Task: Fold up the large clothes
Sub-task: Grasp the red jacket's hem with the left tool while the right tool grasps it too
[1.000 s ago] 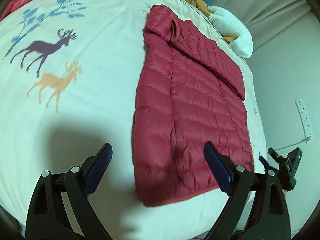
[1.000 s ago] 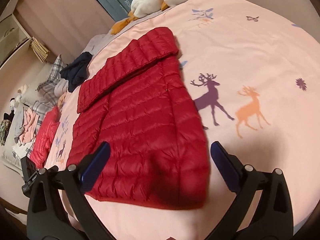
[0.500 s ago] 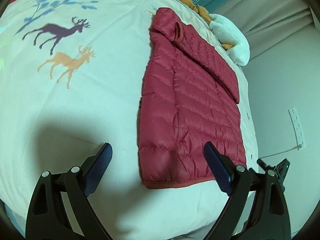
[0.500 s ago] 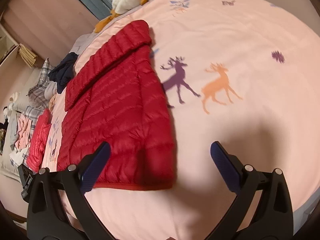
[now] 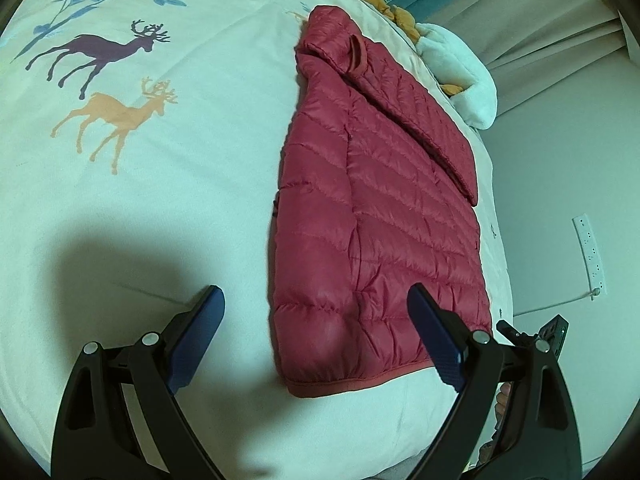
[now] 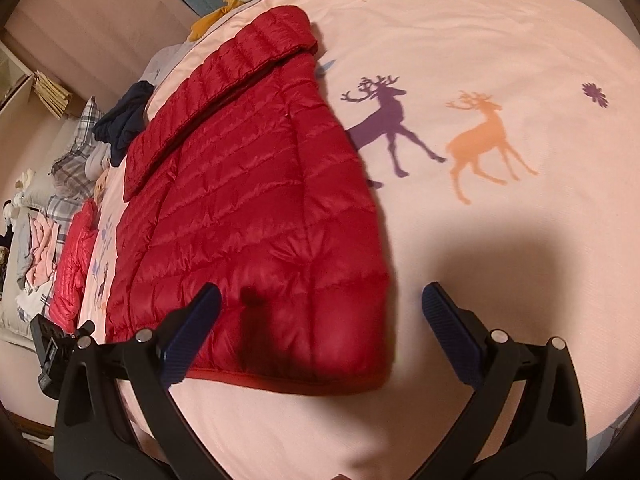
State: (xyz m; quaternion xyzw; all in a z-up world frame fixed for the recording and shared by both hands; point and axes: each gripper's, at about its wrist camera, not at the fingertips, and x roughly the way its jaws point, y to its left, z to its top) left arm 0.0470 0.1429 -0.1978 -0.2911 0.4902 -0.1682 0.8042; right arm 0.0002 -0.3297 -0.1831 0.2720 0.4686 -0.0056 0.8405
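Fingers (image 5: pixel 436 340) on both grippers spread wide, gripping nothing, hovering above hem of red jacket (image 5: pixel 384 224), folded on bed (image 5: pixel 160 208).

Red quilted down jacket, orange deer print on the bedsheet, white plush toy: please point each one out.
Red quilted down jacket (image 6: pixel 248 208), right wrist view, middle of the body panel.
Orange deer print (image 6: pixel 480 148), right wrist view, its torso.
White plush toy (image 5: pixel 460 68), left wrist view, its rounded body.
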